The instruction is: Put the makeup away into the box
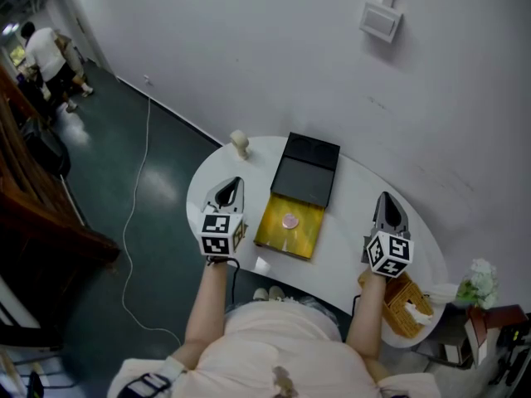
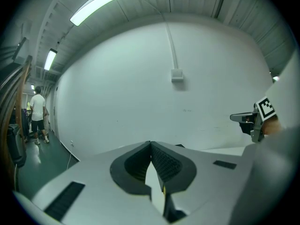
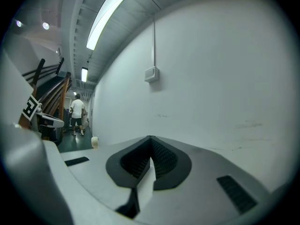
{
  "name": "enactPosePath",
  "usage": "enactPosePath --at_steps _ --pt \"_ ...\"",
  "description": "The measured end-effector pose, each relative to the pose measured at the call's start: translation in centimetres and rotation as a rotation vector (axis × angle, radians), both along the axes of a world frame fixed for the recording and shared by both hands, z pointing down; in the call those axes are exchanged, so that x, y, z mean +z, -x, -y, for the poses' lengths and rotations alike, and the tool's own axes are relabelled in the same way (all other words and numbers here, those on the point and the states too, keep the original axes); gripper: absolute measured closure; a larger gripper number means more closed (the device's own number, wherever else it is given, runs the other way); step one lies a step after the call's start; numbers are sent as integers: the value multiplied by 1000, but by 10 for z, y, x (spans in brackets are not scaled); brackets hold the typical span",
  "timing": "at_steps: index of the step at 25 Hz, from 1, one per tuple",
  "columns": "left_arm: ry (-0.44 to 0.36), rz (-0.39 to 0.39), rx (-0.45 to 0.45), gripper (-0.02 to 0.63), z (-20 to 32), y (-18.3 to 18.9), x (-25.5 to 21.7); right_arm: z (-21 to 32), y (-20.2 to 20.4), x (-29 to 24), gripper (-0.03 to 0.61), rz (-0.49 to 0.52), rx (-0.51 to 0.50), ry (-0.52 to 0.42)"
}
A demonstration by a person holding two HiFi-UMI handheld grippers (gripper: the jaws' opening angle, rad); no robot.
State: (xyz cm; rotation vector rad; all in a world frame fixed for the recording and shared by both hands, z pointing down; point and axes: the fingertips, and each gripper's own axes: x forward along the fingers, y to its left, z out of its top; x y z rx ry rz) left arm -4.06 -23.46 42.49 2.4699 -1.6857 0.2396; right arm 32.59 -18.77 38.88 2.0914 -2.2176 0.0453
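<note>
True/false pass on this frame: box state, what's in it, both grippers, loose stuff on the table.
1. The box is open, its black lid folded back. True.
2. The box's gold inside is empty. False: a small pink round item lies in it.
3. The left gripper holds a makeup item. False: its jaws are together with nothing between them.
4. The right gripper is shut and empty. True.
5. A small beige object stands on the table, to the left of the box and apart from it. True.
</note>
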Motion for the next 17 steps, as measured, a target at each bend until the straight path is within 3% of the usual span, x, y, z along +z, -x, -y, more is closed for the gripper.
enactPosePath --at_steps 17 --pt "1 -6 -8 588 -4 -2 -1 -6 -13 6 565 -10 26 21"
